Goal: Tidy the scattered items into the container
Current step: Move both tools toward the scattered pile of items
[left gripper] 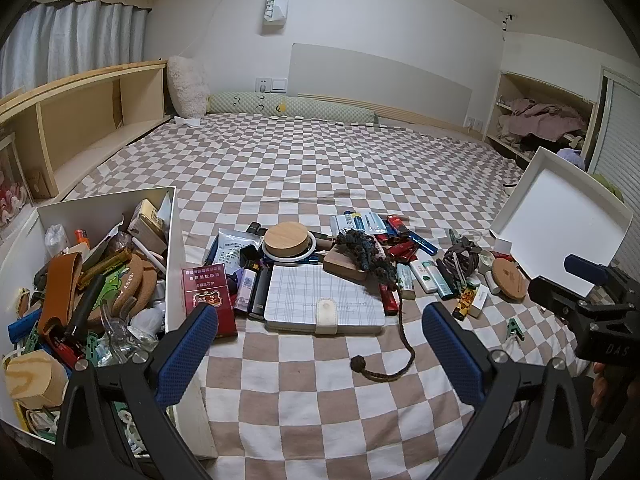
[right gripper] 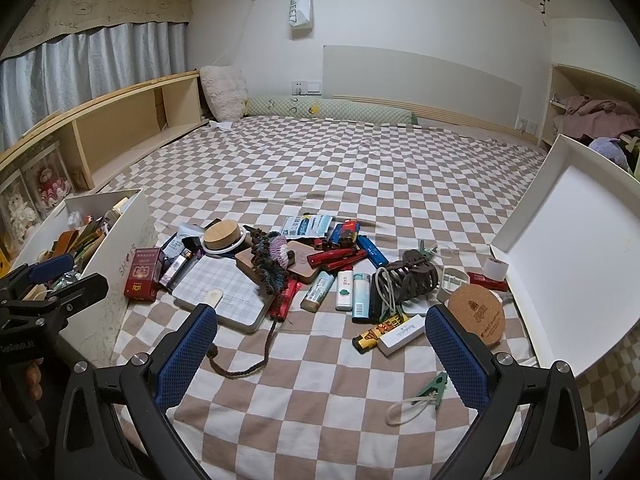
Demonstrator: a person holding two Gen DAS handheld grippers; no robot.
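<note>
left gripper (left gripper: 320, 340): wide apart, holds nothing
right gripper (right gripper: 322, 340): wide apart, holds nothing
braided cord (left gripper: 394, 364): between left gripper's fingers
white box (left gripper: 172, 240): left, full
bed (left gripper: 320, 168): under the mess

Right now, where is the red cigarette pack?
The red cigarette pack lies on the checkered bedsheet at the pile's left edge, between the white box and the plaid notebook.
</note>
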